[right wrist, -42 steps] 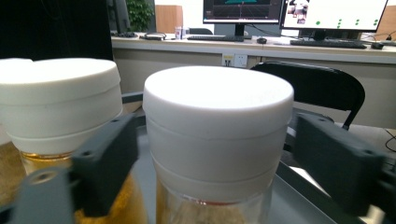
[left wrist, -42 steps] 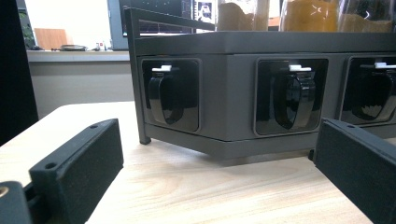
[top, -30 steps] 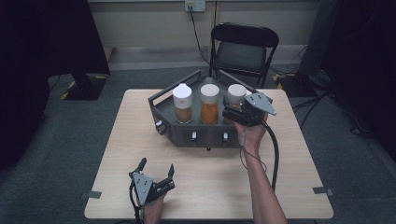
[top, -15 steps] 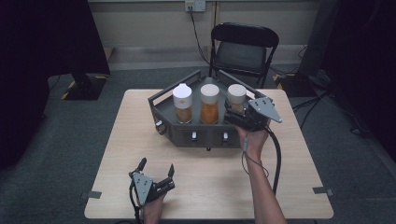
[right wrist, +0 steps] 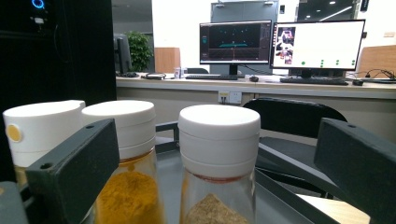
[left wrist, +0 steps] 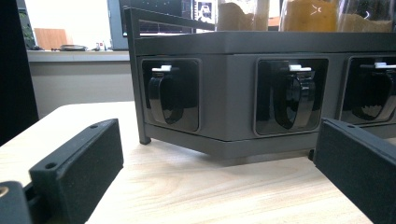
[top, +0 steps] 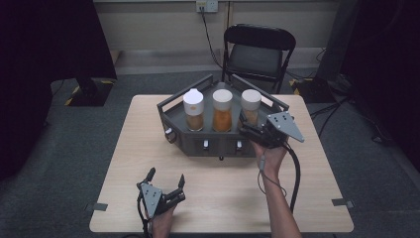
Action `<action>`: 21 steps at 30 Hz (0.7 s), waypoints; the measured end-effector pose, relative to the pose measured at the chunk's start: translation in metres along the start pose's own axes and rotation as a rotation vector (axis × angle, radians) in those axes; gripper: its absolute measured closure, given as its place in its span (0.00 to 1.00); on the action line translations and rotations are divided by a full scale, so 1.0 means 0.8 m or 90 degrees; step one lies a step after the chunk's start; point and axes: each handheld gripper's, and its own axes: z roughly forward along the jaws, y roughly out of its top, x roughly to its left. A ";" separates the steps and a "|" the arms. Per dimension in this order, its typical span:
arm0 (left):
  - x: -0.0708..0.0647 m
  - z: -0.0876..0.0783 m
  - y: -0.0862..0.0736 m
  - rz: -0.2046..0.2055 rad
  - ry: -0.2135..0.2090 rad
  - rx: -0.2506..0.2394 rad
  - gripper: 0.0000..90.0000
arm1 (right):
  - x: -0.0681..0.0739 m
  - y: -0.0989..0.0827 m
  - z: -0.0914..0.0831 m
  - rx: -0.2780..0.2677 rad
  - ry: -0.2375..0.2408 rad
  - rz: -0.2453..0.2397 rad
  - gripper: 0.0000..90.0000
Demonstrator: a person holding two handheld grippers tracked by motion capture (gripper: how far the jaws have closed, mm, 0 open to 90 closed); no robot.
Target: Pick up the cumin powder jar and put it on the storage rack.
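A dark grey rack [top: 198, 144] stands mid-table and carries three white-capped glass jars. The left jar [top: 193, 110] and the right jar [top: 250, 106] hold brownish powder, the middle jar [top: 222, 110] orange powder. My right gripper [top: 246, 127] hovers open at the rack's right front, facing the right jar [right wrist: 218, 154], which stands centred between its jaws but farther off, untouched. My left gripper [top: 165, 177] rests open near the table's front edge. It looks at the rack's front wall [left wrist: 229, 88], where black clips [left wrist: 292, 95] sit in recesses.
A black folding chair [top: 257, 49] stands behind the table [top: 317, 198]. The right gripper's cable [top: 296, 168] trails over the table's right half. A desk with monitors [right wrist: 280, 44] lies far beyond the rack. Bare tabletop surrounds the left gripper.
My right gripper has drawn back a little from the right jar, toward the person and slightly right. The left gripper has stayed put.
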 end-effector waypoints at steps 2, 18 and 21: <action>0.000 0.000 0.000 0.000 0.000 0.000 0.01 | 0.000 -0.001 -0.004 -0.003 -0.002 0.001 0.00; 0.000 0.000 0.000 0.000 0.000 0.000 0.01 | -0.001 -0.009 -0.032 -0.023 0.001 0.019 0.00; 0.000 0.000 0.000 0.000 0.000 0.000 0.01 | -0.001 -0.012 -0.037 -0.019 0.001 0.021 0.00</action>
